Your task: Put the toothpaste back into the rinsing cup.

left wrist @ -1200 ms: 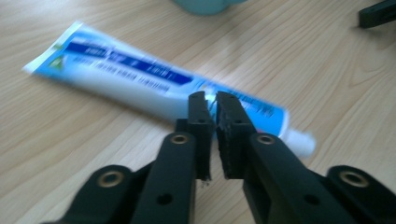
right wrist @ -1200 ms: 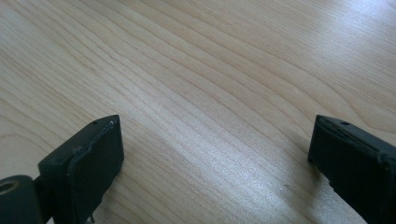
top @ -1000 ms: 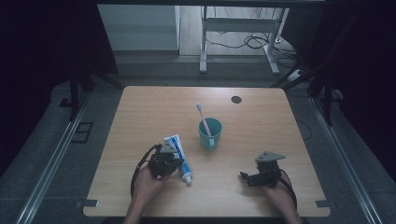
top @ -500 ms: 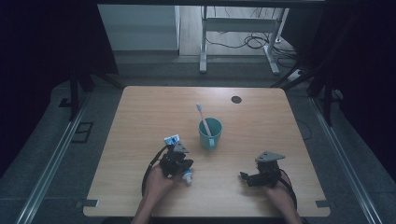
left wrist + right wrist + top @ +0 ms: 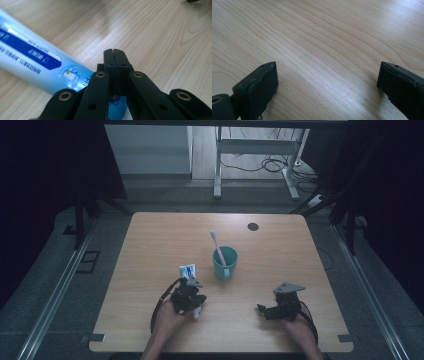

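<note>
A white and blue toothpaste tube (image 5: 188, 270) lies on the wooden table (image 5: 150, 235), left of a teal cup (image 5: 225, 262) that holds a pink toothbrush (image 5: 216, 245). My left gripper (image 5: 192, 297) sits over the tube's near half and hides it. In the left gripper view its jaws (image 5: 115, 53) are pressed together above the tube (image 5: 30, 55), with nothing visible between the pads. My right gripper (image 5: 262, 310) rests near the front right of the table. Its jaws (image 5: 327, 75) stand wide apart over bare wood.
A small black round disc (image 5: 253, 226) sits at the table's back right. Beyond the far edge stands a desk frame (image 5: 250, 150) with cables on the floor. Metal rails (image 5: 55, 295) run along both sides of the table.
My left gripper has slid a little to the right, onto the near half of the toothpaste tube. The tube, the cup and the right gripper have stayed put.
</note>
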`<state>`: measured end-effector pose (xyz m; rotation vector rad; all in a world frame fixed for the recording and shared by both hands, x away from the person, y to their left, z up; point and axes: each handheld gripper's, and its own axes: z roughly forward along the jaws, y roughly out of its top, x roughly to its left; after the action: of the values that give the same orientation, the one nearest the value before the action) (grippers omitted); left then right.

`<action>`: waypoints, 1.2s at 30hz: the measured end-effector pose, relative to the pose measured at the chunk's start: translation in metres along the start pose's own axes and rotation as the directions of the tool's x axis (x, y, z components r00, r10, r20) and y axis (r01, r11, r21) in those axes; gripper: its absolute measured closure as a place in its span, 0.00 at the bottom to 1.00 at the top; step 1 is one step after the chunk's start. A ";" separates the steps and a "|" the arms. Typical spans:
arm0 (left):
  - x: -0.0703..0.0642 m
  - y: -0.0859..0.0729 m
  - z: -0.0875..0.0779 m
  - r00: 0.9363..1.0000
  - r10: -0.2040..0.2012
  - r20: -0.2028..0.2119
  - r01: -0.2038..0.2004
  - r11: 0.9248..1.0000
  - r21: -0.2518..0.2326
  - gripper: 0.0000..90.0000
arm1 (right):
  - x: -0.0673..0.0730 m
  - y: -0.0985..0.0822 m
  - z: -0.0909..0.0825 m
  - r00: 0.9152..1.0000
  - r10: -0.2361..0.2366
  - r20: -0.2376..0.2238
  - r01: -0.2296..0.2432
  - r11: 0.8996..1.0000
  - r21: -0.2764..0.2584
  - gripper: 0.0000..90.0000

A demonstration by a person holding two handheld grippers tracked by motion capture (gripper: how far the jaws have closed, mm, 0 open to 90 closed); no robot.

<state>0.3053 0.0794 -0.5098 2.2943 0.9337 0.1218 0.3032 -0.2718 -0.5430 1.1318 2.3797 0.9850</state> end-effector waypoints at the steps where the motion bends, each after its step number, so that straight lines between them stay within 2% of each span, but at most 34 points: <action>1: 0.001 -0.001 -0.001 1.000 -0.002 -0.003 0.002 1.000 0.001 0.99 | 0.000 0.000 0.000 1.000 0.000 0.000 0.000 1.000 0.000 0.04; 14: 0.009 -0.014 -0.010 1.000 -0.015 -0.027 0.015 1.000 0.018 0.98 | 0.000 0.000 0.000 1.000 -0.002 0.000 0.002 1.000 -0.002 0.04; 22: 0.014 -0.020 -0.018 0.999 -0.013 -0.052 0.015 0.999 0.036 0.97 | 0.000 0.000 0.000 1.000 -0.004 0.000 0.004 1.000 -0.002 0.04; 26: 0.019 -0.024 -0.023 0.997 -0.025 -0.070 0.028 0.999 0.042 0.97 | 0.000 0.000 0.000 1.000 -0.004 0.000 0.004 1.000 -0.002 0.04; 31: 0.027 -0.031 -0.028 0.996 -0.035 -0.088 0.039 0.998 0.040 0.97 | 0.000 0.000 0.000 1.000 -0.004 0.000 0.004 1.000 -0.002 0.04; 36: 0.026 -0.031 -0.029 0.996 -0.036 -0.087 0.039 0.999 0.035 0.94 | 0.000 0.000 0.000 1.000 -0.004 0.000 0.004 1.000 -0.002 0.04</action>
<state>0.2972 0.1290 -0.5097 2.3195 1.0307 0.1907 0.3034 -0.2719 -0.5431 1.1261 2.3793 0.9857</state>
